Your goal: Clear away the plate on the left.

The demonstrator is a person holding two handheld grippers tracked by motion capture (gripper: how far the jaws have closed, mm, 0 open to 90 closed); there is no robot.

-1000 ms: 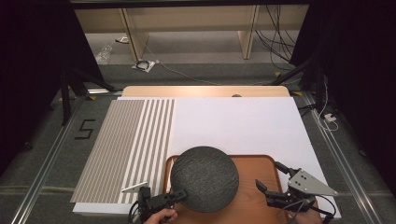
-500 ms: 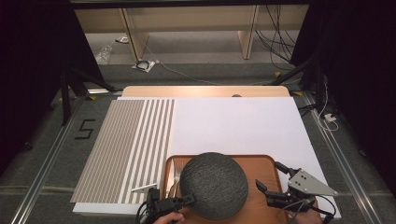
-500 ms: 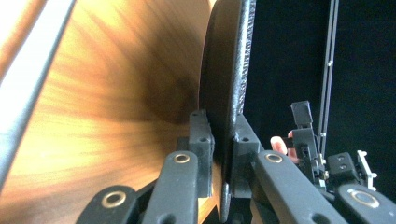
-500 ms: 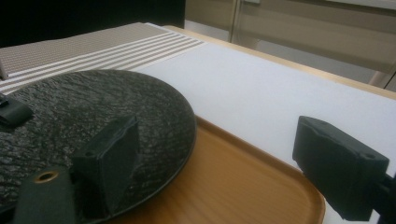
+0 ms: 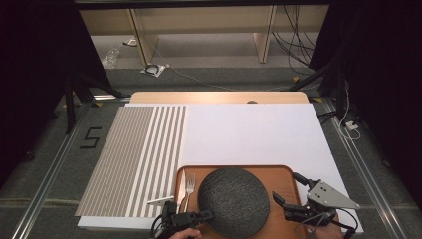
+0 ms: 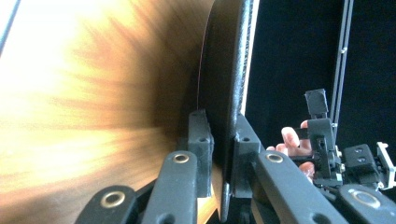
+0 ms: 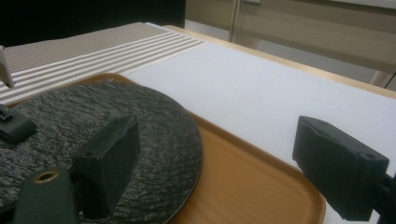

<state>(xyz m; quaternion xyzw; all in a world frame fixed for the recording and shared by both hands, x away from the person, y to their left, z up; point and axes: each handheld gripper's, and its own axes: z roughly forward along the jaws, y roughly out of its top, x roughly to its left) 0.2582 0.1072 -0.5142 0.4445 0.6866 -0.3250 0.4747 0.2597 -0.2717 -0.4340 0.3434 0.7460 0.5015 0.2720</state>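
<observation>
While the high view looks down on the table, the dark plate (image 5: 234, 200) sits on the wooden tray (image 5: 283, 174) at the table's near edge, toward the right corner. The left gripper (image 5: 204, 216) clamps the plate's near-left rim, its jaws nearly together on the thin edge. The right gripper (image 5: 289, 195) hovers wide open just off the plate's right rim, over the tray's right end, holding nothing. A knife (image 5: 181, 183) and fork (image 5: 189, 187) lie on the tray's left strip, beside the plate and just beyond the left gripper; any slide leftward would meet them. The striped mat (image 5: 134, 159) and white mat (image 5: 249, 134) lie beyond.

From the left gripper view, the pads (image 6: 201, 140) pinch the plate's rim edge-on, with the tray blurred behind and the other gripper (image 6: 327, 149) farther off.

From the right gripper view, the plate lies to the left of the spread jaws, one pad (image 7: 109, 161) above its surface, the other (image 7: 338, 163) above the tray's edge. The left gripper has the plate already, so it likely leads.
</observation>
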